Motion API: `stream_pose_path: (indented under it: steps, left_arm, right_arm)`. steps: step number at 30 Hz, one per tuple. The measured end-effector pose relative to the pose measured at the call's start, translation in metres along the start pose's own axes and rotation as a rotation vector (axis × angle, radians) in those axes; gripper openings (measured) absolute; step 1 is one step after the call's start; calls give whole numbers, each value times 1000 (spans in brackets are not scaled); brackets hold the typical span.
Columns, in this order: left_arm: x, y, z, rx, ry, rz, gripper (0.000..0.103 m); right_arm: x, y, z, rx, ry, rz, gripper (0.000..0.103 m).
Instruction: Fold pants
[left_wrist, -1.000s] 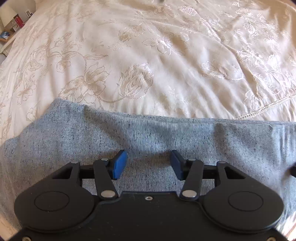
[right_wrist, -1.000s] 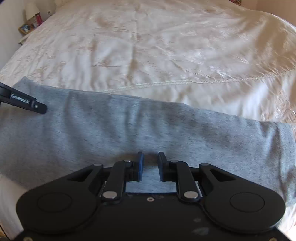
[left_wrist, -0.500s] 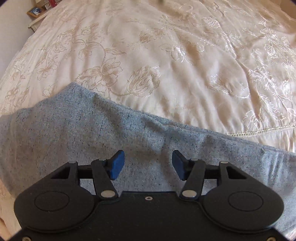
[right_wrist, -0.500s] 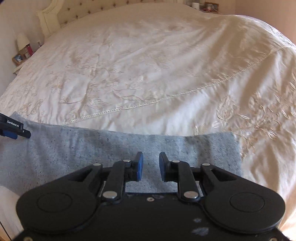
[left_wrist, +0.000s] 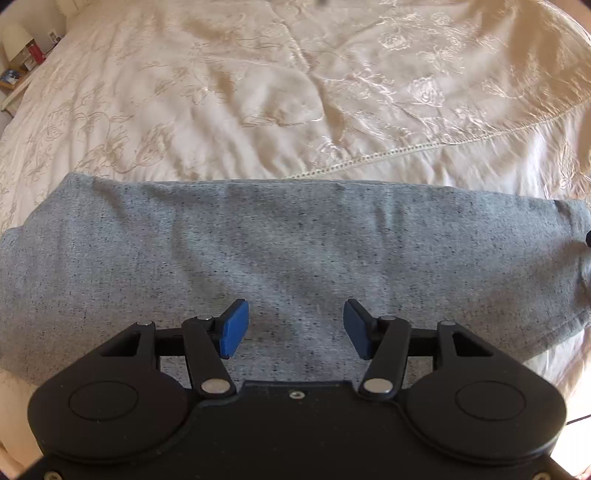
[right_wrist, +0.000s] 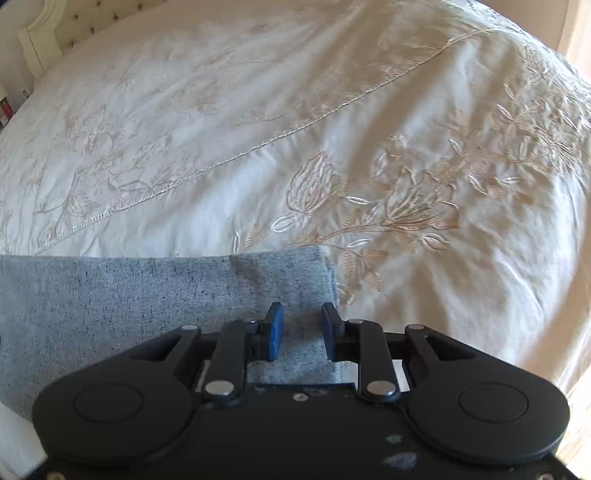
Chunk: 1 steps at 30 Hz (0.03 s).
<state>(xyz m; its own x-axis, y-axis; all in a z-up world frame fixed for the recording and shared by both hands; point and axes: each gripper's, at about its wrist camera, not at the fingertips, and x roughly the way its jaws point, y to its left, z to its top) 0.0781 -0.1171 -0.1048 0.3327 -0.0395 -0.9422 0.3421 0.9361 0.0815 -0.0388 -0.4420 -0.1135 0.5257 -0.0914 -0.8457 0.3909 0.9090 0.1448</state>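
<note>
The grey flecked pants (left_wrist: 288, 251) lie flat in a long band across the bed. My left gripper (left_wrist: 295, 328) hangs over the band's near half, open, its blue pads (left_wrist: 232, 328) well apart with only flat cloth below them. In the right wrist view the pants (right_wrist: 147, 295) end at a straight edge (right_wrist: 328, 273) just past the fingers. My right gripper (right_wrist: 302, 332) sits over that end. Its jaws are opening, and the cloth lies under them without being pinched.
The cream embroidered bedspread (right_wrist: 332, 147) stretches far beyond the pants, with a stitched seam (left_wrist: 388, 155) running across it. A tufted headboard (right_wrist: 40, 40) is at the far left. A nightstand with a lamp (left_wrist: 18, 55) stands beside the bed. Wooden floor (right_wrist: 580, 424) shows at the right.
Both grippers have slid to the right along the pants. The right one now sits over the pants' end and its jaws stand wider. The left gripper no longer shows in the right view.
</note>
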Motion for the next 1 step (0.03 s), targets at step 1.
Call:
stream_pose_path:
  steps: [1]
  left_arm:
    - [1, -8, -1, 17, 9, -10, 61]
  right_arm:
    - [-10, -20, -5, 69, -19, 62, 36]
